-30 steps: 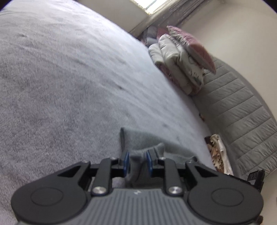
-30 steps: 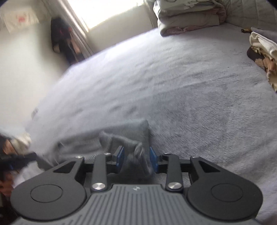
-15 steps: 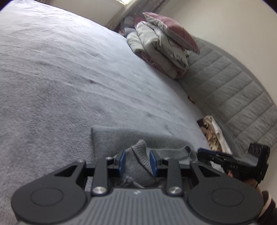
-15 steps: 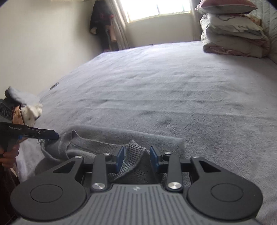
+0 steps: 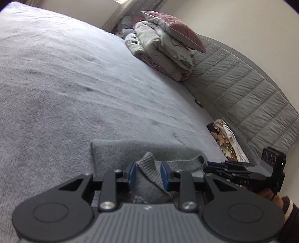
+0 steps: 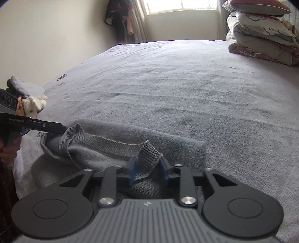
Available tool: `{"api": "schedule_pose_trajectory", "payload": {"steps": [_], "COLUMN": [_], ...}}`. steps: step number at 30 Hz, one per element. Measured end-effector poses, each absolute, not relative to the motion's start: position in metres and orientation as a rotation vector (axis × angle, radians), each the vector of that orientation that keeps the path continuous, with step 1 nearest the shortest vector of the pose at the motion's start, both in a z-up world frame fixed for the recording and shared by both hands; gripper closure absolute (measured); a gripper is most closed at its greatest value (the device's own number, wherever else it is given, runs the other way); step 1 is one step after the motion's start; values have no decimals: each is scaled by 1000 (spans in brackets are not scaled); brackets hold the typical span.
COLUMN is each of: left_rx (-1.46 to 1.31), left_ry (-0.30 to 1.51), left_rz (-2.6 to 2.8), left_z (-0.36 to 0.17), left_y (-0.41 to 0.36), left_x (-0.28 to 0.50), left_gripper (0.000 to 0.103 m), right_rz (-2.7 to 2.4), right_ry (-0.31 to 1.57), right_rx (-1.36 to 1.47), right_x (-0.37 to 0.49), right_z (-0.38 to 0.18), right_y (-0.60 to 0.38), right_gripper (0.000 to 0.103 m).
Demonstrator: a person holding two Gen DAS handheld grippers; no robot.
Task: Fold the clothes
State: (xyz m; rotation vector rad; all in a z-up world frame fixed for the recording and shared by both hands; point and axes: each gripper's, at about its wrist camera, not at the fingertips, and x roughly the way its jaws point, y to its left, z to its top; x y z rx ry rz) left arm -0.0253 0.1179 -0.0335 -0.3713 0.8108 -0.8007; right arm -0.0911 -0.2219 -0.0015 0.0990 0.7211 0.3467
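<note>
A grey knitted sweater (image 5: 130, 149) lies folded near the front edge of the bed; it also shows in the right wrist view (image 6: 115, 149). My left gripper (image 5: 148, 174) is shut on one end of its ribbed hem. My right gripper (image 6: 147, 171) is shut on the other end of the ribbed hem. In the left wrist view my right gripper (image 5: 214, 164) reaches in from the right. In the right wrist view my left gripper (image 6: 62, 129) reaches in from the left. The hem is raised between them.
The grey bedspread (image 6: 186, 84) stretches ahead. A stack of folded quilts and a pillow (image 5: 164, 44) sits at the far end by the quilted headboard (image 5: 243, 89). A patterned cloth (image 5: 224, 138) lies at the bed's right side. Window (image 6: 179, 5) and hanging clothes (image 6: 119, 20) behind.
Both grippers have moved forward and lower over the bed with the hem in them; the sweater now lies flatter, folded over itself, and each gripper shows in the other's view.
</note>
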Motion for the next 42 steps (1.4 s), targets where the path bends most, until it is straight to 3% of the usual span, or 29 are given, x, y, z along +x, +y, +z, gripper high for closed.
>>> {"api": "schedule_pose_trajectory", "payload": {"steps": [2,4,7,15,19,21,23,24,25,26,27,30,36,40,42], "left_rx": [-346,-321,-282,-245,-294,-317,-316,-311,-300,-289,-279,-261,-213,-203,-210], "left_ry": [807,804,794,747,703,686,675,673,674,676,680,712,781,781,776], "left_rz": [-825,-847,-881,-995,-941,-909,-872,-858,-844,-836,-829,-806,-765,-766,-776], "left_z": [-32,-31,-28,-20,-16,-14,-13,-13,-13,-14,-14,-20,-33,-33,-31], "left_y": [114,110,107,125,144,150,151,149,147,144,141,132,116,114,116], "left_x": [-29,-32,-41,-73,-74,-70,-66,-63,-61,-58,-55,-46,-35,-36,-37], "left_gripper": [79,94,102,102,93,81,60,56,48,45,44,43,44,49,57], "right_rz": [362,375,397,484,496,495,484,477,473,470,468,474,480,473,448], "right_ry": [720,714,696,659,697,713,719,717,713,707,702,692,726,735,722], "right_rx": [97,97,117,181,162,163,167,171,176,178,179,166,119,86,89], "right_x": [-93,-97,-103,-139,-149,-151,-150,-150,-148,-147,-146,-142,-131,-128,-128], "right_z": [-1,1,6,19,16,14,14,14,14,15,15,15,10,7,8], "right_y": [-221,-221,-224,-242,-245,-246,-246,-246,-247,-246,-245,-240,-227,-221,-223], "right_gripper": [91,97,97,97,97,94,94,94,91,83,74,67,65,62,62]}}
